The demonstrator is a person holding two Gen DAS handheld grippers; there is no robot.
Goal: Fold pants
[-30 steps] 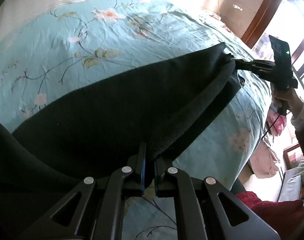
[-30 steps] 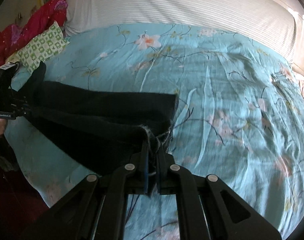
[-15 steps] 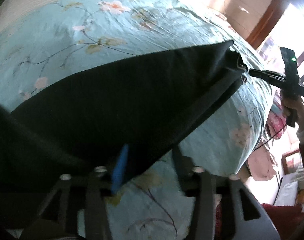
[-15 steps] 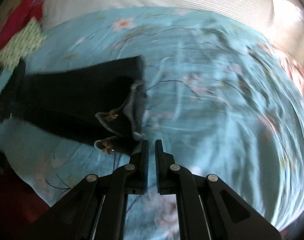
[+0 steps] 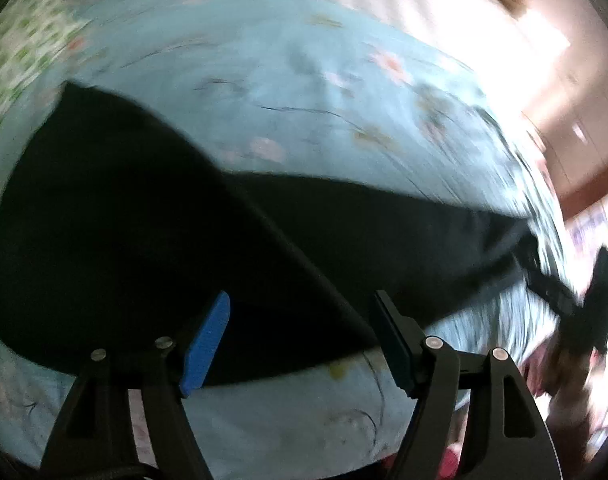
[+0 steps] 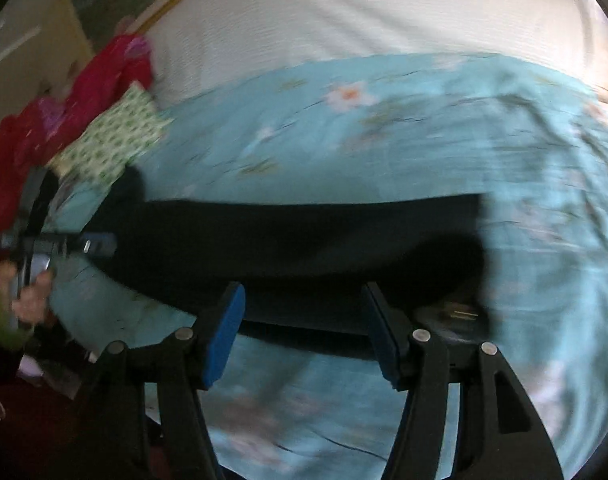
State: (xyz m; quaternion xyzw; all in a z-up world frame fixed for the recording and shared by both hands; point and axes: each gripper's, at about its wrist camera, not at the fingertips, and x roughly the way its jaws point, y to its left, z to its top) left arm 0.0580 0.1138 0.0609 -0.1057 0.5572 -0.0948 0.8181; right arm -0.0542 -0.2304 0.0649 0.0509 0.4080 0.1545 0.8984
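The black pants (image 5: 152, 216) lie flat on the light blue floral bedspread (image 5: 304, 92), stretched across the near part of the bed. My left gripper (image 5: 300, 332) is open and empty just above their near edge. My right gripper (image 6: 304, 328) is also open and empty above the pants (image 6: 304, 232), near their waist end (image 6: 460, 312). The right gripper shows at the far right of the left wrist view (image 5: 572, 304); the left gripper shows at the left of the right wrist view (image 6: 100, 242). Both views are motion-blurred.
A green-patterned pillow (image 6: 112, 140) and red cloth (image 6: 84, 92) lie at the bed's left corner. A white striped sheet (image 6: 364, 8) covers the far part of the bed. The bed's near edge runs just below the pants.
Both grippers have let go of the pants and opened. The pants have dropped flat onto the bedspread, and both grippers have pulled back a little.
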